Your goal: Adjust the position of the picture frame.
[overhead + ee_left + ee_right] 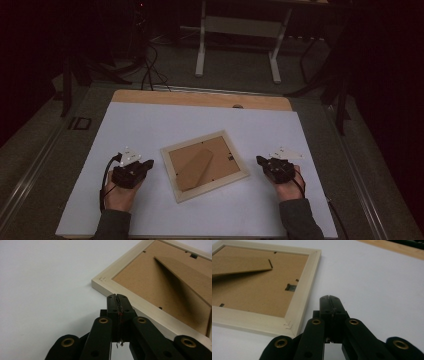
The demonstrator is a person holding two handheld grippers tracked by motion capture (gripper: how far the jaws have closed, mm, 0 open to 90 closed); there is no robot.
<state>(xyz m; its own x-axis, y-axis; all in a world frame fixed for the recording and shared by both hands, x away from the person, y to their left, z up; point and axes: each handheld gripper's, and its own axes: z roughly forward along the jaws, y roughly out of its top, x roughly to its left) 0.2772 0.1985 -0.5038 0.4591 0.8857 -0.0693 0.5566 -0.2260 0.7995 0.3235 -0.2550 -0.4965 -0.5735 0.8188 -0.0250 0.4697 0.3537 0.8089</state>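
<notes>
At the near edge of the table [150,112], two sleeved forearms come in, each hand wrapped round a gripper. The left gripper [148,164] rests on the white sheet [150,125] at the near left, its jaws pressed together with nothing between them; in the left gripper view the closed tips [116,298] sit right at the pale wooden rim of the picture frame [140,302], though whether they touch it or merely stand just in front of it I cannot tell. The right gripper [261,161] lies at the near right, its jaws likewise shut on nothing (the two pads meet in a thin seam), and in the right gripper view its tips [329,299] stand just beside the frame's corner [292,325], apart from it, over bare white sheet. Between the two grippers, in the middle of the sheet, the picture frame [172,172] lies face down and turned at an angle to the table's edges. Within its light wooden border sits a brown backing board [220,162], and on that board the fold-out stand [195,169] is raised a little, casting a shadow. Farther off, a strip of bare wood shows along the table's far edge, and beyond it, on the dark floor, stand the white legs of another table [201,50].
</notes>
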